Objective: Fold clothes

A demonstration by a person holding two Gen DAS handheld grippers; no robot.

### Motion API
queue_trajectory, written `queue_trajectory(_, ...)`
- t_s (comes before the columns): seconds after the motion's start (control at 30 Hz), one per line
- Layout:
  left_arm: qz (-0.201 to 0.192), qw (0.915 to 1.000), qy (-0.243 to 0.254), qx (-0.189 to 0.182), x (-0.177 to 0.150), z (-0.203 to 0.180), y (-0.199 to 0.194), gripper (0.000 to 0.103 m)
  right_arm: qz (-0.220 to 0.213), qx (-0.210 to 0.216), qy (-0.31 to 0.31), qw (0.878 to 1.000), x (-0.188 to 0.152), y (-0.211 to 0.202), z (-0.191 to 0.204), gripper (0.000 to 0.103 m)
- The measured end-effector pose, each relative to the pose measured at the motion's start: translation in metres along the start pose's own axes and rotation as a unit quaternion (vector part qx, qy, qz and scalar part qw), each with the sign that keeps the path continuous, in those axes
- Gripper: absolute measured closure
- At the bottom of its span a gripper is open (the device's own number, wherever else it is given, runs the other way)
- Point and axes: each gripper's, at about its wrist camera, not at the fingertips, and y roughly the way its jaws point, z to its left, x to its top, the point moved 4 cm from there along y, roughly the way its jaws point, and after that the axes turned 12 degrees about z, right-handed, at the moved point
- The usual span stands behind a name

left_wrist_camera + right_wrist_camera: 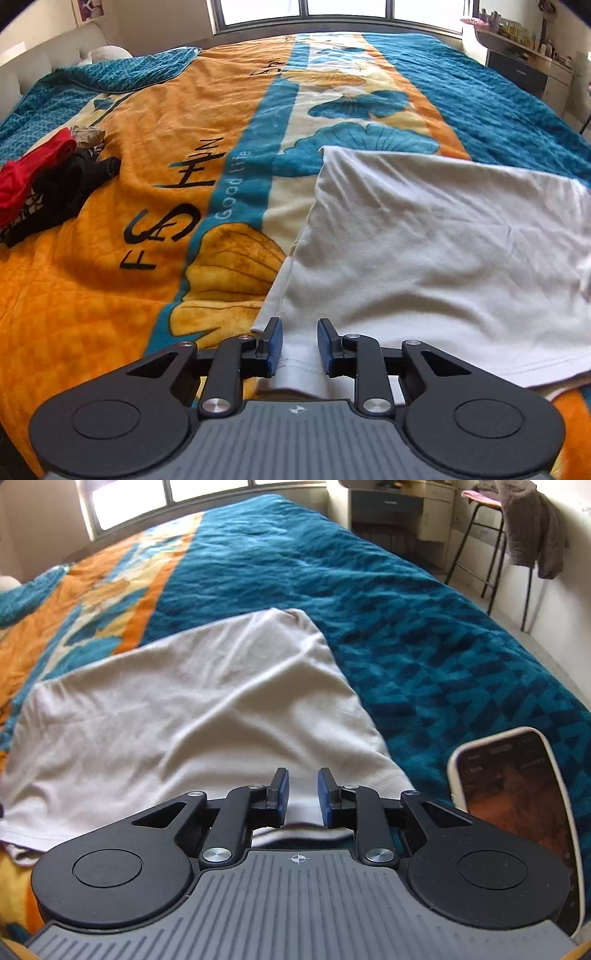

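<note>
White, creased garment (pixel 443 251), folded flat on the orange-and-teal blanket (pixel 110 295). Left gripper (pixel 300 347) clamps its hem at 6 o'clock; right gripper (pixel 303 799) likewise grips the near edge. One clothes pile (pixel 44 181) at 9 o'clock; one phone (pixel 517 805).

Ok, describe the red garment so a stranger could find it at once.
Start at the big orange and teal blanket covering the bed. Near its left edge lies a small heap of dark clothes. The red garment lies crumpled on that heap, the only bright red thing there.

A shirt (pixel 443 251) lies on the bed (pixel 147 295), a clothes pile (pixel 44 181) far left.
</note>
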Motion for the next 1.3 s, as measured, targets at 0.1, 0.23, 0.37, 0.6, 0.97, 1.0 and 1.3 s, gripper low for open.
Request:
queue_trajectory(0.1,-0.012,0.9989,0.026,-0.038,0.017,-0.033,-0.005,0.079,-0.02,0.058,-0.034,0.998,0.018,0.006,0.03,0.079)
queue_trajectory(0.23,-0.011,0.9976,0.054,-0.043,0.04,-0.066,0.019,0.069,-0.019,0.096,-0.066,0.993,0.043,0.034,0.069,0.078)
queue_trajectory(0.37,0.017,0.9987,0.045,-0.014,0.049,-0.065,0.052,0.069,0.006,0.095,-0.095,0.991,0.053,0.066,0.086,0.072)
queue_trajectory(0.6,0.029,0.9974,0.046,0.048,0.038,-0.041,0.046,0.069,0.053,-0.002,-0.137,0.989,0.024,0.04,0.055,0.076)
queue_trajectory(0.97,0.004,0.9966,0.074,-0.036,0.045,-0.083,0.012,0.065,0.02,0.115,-0.029,0.993,0.067,0.01,0.03,0.049)
queue_trajectory(1.0,0.0,0.9952,0.086,-0.046,0.046,-0.092,0.013,0.064,0.019,0.13,-0.017,0.991,0.077,0.013,0.029,0.046)
queue_trajectory(1.3,0.033,0.9943,0.091,-0.045,0.045,-0.098,0.053,0.065,-0.041,0.189,0.214,0.957,0.154,0.062,-0.068,0.088)
